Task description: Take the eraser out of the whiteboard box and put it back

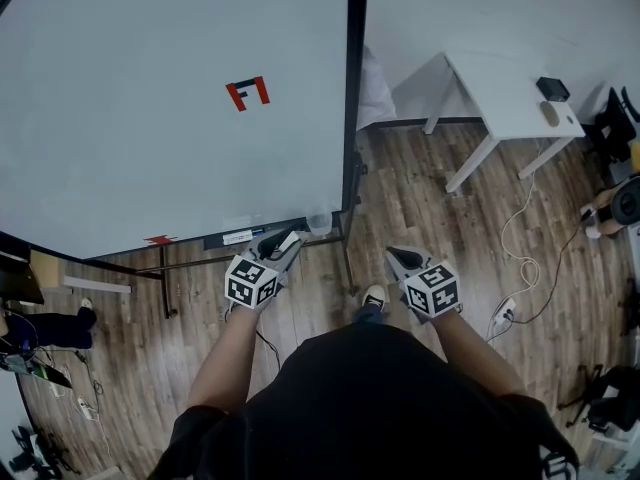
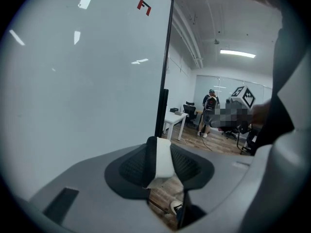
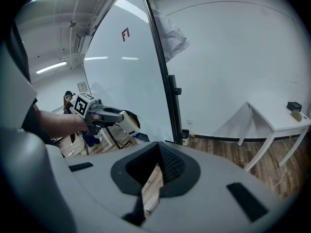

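A white eraser with a black felt side (image 2: 164,160) is pinched between the jaws of my left gripper (image 2: 160,148), which is shut on it. From above, that gripper (image 1: 283,247) holds the eraser (image 1: 291,238) in the air just in front of the whiteboard's bottom ledge (image 1: 238,237), near a small clear box (image 1: 320,223) at the board's lower right corner. The right gripper view also catches the left gripper (image 3: 111,115) with the eraser (image 3: 128,123). My right gripper (image 1: 399,259) hangs to the right over the floor, its jaws (image 3: 156,152) together with nothing in them.
The large whiteboard (image 1: 150,98) carries a red and black marker (image 1: 247,93). Its black frame post (image 1: 352,118) and stand legs (image 1: 165,278) reach the wooden floor. A white table (image 1: 505,93) stands at the right, with cables (image 1: 520,253) and a power strip (image 1: 503,313) on the floor.
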A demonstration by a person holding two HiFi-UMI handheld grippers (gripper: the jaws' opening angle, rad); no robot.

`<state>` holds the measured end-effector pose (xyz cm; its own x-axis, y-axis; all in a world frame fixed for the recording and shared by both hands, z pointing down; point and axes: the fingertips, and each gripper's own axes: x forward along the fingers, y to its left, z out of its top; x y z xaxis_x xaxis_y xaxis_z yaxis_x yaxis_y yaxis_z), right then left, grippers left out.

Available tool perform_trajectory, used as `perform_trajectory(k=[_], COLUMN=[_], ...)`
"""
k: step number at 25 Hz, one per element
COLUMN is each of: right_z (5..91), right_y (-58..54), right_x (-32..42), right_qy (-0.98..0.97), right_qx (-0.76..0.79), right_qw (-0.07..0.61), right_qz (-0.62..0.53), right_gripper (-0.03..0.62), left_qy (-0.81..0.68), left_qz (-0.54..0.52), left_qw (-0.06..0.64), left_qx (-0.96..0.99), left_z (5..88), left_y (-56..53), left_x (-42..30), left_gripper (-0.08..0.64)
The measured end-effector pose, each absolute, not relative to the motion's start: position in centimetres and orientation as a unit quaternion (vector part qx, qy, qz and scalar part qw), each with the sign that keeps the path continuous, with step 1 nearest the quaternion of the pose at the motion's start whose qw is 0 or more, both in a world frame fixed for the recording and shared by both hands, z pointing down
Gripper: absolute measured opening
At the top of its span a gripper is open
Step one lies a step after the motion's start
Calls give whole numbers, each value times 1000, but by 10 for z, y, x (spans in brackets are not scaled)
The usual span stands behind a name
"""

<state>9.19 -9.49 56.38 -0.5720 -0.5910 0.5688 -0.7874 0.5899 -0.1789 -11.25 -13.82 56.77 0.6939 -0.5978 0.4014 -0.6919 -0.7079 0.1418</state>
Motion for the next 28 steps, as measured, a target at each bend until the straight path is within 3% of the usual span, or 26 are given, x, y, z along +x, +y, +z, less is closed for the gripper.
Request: perform_trajectory(k=[28], right_z=[583], right_y=[-135], right_x=[114], right_qy=[-855], right_qx=[395], right_qw=[245], right_qz=[230], right_gripper=[-6], left_qy=[-336], left_qz=[164], left_qw=[148], left_qx=[916], left_z=[575], left_y=[-199], left_x=[-68], left_gripper=[153])
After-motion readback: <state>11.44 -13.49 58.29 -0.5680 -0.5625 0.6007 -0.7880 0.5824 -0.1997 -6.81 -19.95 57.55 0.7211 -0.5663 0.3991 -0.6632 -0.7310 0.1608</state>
